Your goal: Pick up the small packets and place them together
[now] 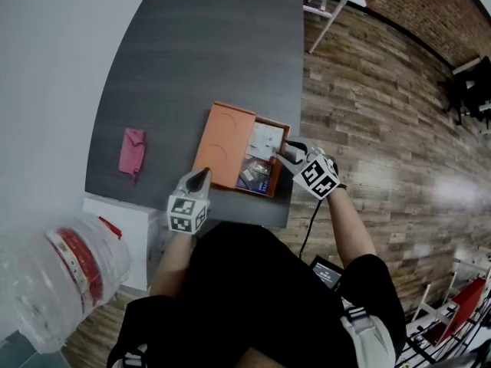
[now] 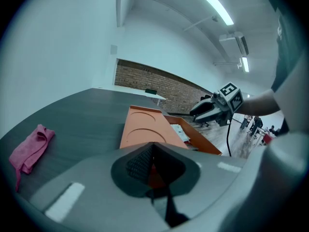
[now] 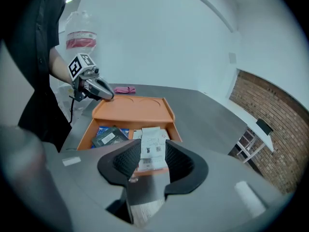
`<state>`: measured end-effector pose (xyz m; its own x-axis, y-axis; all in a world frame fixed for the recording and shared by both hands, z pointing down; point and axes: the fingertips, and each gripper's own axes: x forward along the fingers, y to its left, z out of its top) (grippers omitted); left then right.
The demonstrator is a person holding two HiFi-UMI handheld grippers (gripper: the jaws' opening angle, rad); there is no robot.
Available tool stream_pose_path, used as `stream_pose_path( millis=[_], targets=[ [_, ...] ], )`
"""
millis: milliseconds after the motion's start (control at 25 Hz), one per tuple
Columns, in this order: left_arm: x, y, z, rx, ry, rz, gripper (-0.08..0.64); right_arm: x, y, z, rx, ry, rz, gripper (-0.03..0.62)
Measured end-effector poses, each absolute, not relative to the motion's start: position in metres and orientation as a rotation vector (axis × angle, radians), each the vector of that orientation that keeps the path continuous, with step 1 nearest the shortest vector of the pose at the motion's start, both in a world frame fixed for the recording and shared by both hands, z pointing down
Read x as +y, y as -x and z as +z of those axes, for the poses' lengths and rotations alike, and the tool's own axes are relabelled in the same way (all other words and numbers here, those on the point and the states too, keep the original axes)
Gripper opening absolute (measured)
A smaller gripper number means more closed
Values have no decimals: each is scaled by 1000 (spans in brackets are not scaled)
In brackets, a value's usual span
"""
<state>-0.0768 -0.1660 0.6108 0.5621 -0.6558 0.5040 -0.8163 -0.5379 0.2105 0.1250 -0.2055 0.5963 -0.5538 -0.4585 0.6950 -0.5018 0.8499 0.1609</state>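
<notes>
— How are the grippers held?
— The left gripper (image 2: 153, 151) is clenched with nothing in it, at the near edge of the orange box (image 1: 230, 133) on the table (image 1: 207, 44). The right gripper (image 3: 152, 151) is released, its jaws parted.
— Where are the packets found?
— A white packet (image 3: 153, 140) is seen between the parted jaws, laid in the box's open compartment and not pressed by the pads. A dark packet (image 3: 108, 137) is laid just beside it.

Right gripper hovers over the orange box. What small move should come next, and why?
Probably close the right gripper on the white packet: it sits between open jaws at the orange box's front, not yet gripped.
</notes>
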Motion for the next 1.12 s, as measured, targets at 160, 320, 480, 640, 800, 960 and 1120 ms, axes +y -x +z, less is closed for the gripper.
stream_pose_path(
  millis=[160,320,480,640,800,960,1120],
  targets=[
    [-165,76,610,-1188,-2362,486,0,-225,-100,608,-2189,-661,64,184],
    [-164,75,608,-1185,-2358,454,0,-236,-86,630,-2112,-623,116,225],
    [-164,72,607,-1173,-2364,440,0,-245,-80,648,-2042,-592,137,227],
    [-162,72,606,-1172,-2360,423,0,-241,-74,660,-2005,-524,202,243],
    [-162,72,605,-1174,-2356,411,0,-239,-73,666,-1956,-487,236,266],
    [-163,72,604,-1177,-2352,407,0,-235,-75,674,-1890,-430,235,267],
    [-163,72,605,-1176,-2351,407,0,-232,-78,681,-1833,-392,198,240]
  ],
)
